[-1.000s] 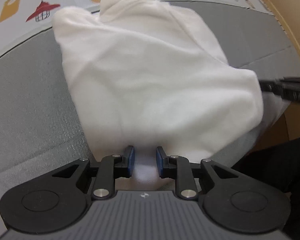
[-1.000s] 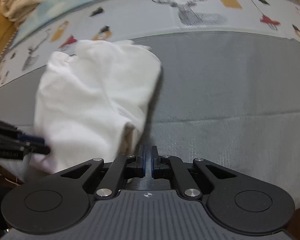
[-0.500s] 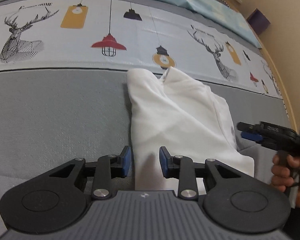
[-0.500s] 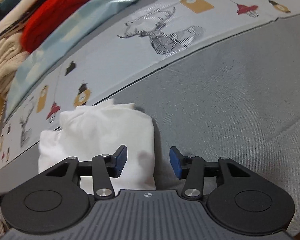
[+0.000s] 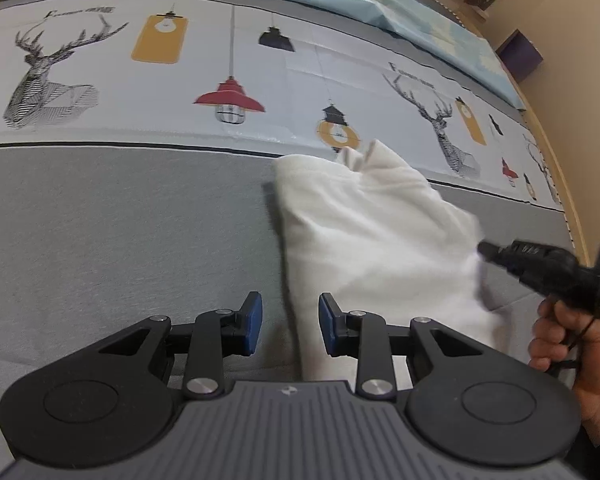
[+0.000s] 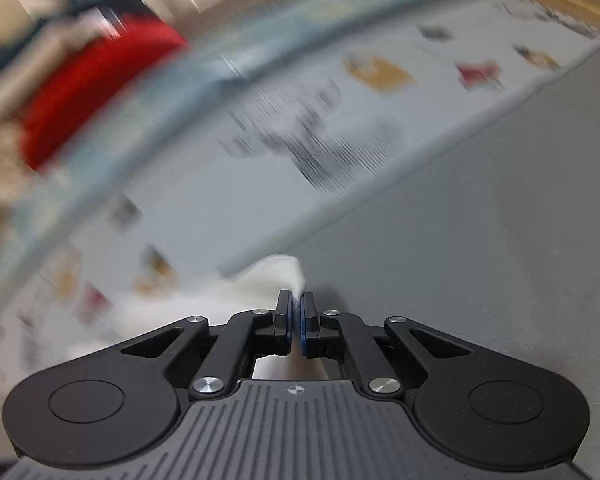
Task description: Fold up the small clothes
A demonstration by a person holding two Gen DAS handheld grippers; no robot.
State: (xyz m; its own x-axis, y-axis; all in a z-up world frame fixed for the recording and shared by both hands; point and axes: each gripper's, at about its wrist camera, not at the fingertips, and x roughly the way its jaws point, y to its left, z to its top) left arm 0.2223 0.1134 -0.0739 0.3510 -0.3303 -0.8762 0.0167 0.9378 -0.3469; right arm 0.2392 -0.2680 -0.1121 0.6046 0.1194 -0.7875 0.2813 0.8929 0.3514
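Your right hand-held gripper (image 6: 296, 312) is clenched on a thin corner of the white garment (image 5: 380, 240), which lies half-folded on the grey bed (image 5: 120, 220). That pinch looks slim: pull fast and the cloth may slip out, or the whole bundle may drag and undo its fold. Your left hand-held gripper (image 5: 290, 322) stands released, straddling the garment's near edge without pressing it, so nothing anchors that side. The left view shows the full garment; the right view is blurred, but only it shows the pinch close up.
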